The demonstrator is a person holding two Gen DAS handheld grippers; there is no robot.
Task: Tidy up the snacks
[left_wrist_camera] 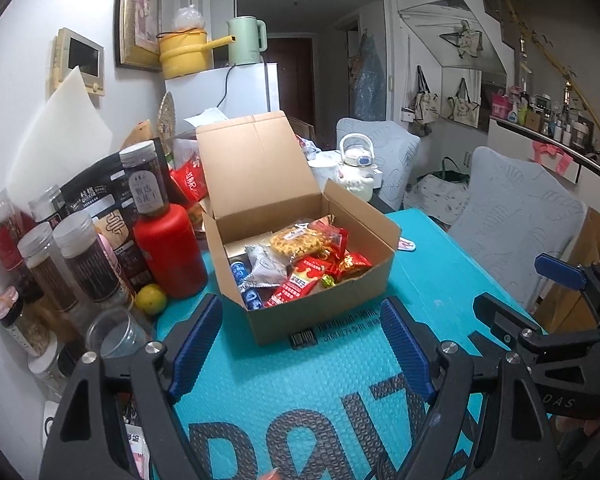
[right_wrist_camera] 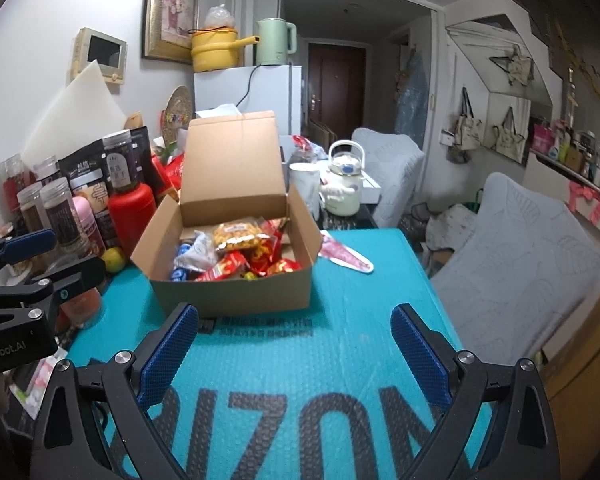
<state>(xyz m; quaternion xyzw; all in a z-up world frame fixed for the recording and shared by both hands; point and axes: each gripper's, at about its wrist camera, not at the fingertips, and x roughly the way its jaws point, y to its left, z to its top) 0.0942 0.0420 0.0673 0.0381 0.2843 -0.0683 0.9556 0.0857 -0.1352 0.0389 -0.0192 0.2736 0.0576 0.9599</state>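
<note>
An open cardboard box [left_wrist_camera: 356, 292] [right_wrist_camera: 236, 292] stands on the teal mat with its lid up. Inside lie several snack packets: a yellow one [left_wrist_camera: 296, 240] [right_wrist_camera: 236, 236], a grey one [left_wrist_camera: 266, 266], red ones [left_wrist_camera: 296, 286] [right_wrist_camera: 228, 268] and blue ones [left_wrist_camera: 246, 284]. A red-and-white packet [right_wrist_camera: 346, 258] lies on the mat right of the box. My left gripper [left_wrist_camera: 300, 344] is open and empty, just in front of the box. My right gripper [right_wrist_camera: 296, 352] is open and empty, also in front of the box; it shows at the right edge of the left wrist view [left_wrist_camera: 548, 292].
Several jars [left_wrist_camera: 84, 264], a red bottle [left_wrist_camera: 168, 252] [right_wrist_camera: 130, 216], black pouches and a lime [left_wrist_camera: 151, 299] [right_wrist_camera: 114, 259] crowd the left side by the wall. A white kettle [left_wrist_camera: 356, 172] [right_wrist_camera: 342, 188] and mug [right_wrist_camera: 304, 188] stand behind the box. Grey-covered chairs [left_wrist_camera: 512, 232] stand right.
</note>
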